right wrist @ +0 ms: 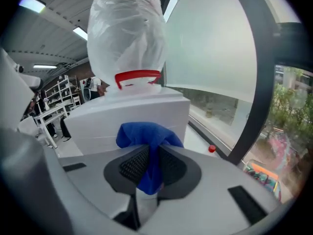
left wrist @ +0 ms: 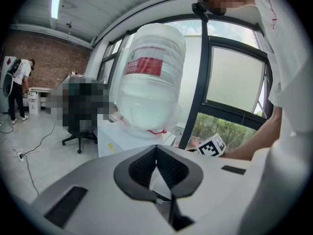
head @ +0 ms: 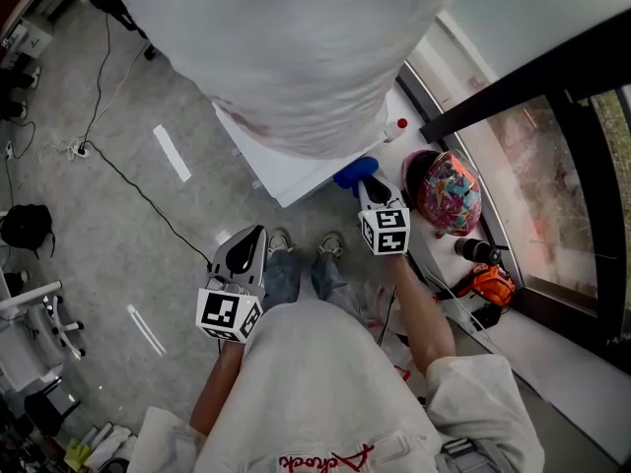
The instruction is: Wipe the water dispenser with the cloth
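Observation:
The white water dispenser (head: 296,166) stands in front of me, its bottle (head: 296,47) wrapped in clear plastic. The blue cloth (head: 355,173) is bunched against the dispenser's near right corner, and my right gripper (head: 368,185) is shut on it. In the right gripper view the cloth (right wrist: 146,136) hangs between the jaws of the right gripper (right wrist: 149,153), just before the dispenser's white body (right wrist: 132,111). My left gripper (head: 258,235) hangs lower left, apart from the dispenser, shut and empty. From the left gripper (left wrist: 156,153) the bottle (left wrist: 151,77) rises ahead.
A colourful helmet (head: 446,190) and an orange power drill (head: 488,284) lie by the window frame at the right. A small red cap (head: 401,123) sits beside the dispenser. A black cable (head: 128,175) runs over the floor at the left. A person (left wrist: 17,89) stands far off.

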A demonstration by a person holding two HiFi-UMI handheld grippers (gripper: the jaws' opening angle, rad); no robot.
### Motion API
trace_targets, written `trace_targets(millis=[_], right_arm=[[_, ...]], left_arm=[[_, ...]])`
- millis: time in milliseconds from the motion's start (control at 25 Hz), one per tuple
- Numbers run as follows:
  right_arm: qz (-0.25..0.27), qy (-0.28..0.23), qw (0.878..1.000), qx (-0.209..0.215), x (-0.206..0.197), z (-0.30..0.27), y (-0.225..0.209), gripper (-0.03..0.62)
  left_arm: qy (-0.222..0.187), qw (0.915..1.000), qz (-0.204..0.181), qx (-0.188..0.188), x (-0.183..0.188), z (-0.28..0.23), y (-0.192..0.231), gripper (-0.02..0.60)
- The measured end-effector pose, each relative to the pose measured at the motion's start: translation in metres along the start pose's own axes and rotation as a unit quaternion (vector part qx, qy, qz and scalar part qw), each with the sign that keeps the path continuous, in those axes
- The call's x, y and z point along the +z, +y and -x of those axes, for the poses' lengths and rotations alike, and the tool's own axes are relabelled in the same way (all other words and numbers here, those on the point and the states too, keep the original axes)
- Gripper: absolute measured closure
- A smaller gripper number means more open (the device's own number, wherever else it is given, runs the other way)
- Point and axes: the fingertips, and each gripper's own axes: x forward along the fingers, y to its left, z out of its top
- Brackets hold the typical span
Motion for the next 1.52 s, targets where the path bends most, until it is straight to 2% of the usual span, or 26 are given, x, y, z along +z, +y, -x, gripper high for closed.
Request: trace_targets(millis=[320, 520, 640, 760, 960, 1120, 1240, 1520], right_arm=[[-0.034, 0.001, 0.997, -0.066, 0.007, -0.008, -0.078, 0.530], [-0.039, 0.006, 0.997, -0.070, -0.001, -0.004, -0.082, 0.530], [-0.033, 0.018, 0.998, -0.050, -0.022, 0.008, -0.059, 0.530], [-0.029, 0.039, 0.999, -0.012, -0.052, 0.020, -0.014, 0.530], [-0.006, 0.085, 0.992, 0.092, -0.098, 0.031, 0.088, 0.530], [0.010, 0.086, 0.984, 0.154, -0.102, 0.028, 0.149, 0.530], [0.019, 0.074, 0.982, 0.170, -0.094, 0.019, 0.165, 0.530], [0.022, 0.067, 0.984, 0.163, -0.078, 0.007, 0.160, 0.530]], left_arm=[[0.010, 0.9999, -0.008, -0.006, -0.002, -0.005, -0.004, 0.571], [0.010, 0.9999, -0.007, -0.004, -0.003, -0.005, -0.007, 0.570], [0.010, 0.9999, -0.005, -0.003, -0.004, -0.005, -0.009, 0.570], [0.009, 1.0000, -0.004, -0.002, -0.004, -0.004, -0.009, 0.570], [0.011, 0.9999, -0.003, -0.001, -0.006, -0.006, -0.010, 0.571], [0.013, 0.9999, -0.002, 0.003, -0.008, -0.005, -0.006, 0.570], [0.018, 0.9998, 0.001, 0.007, -0.014, -0.005, -0.004, 0.571], [0.022, 0.9997, 0.010, 0.003, -0.025, -0.008, -0.008, 0.570]])
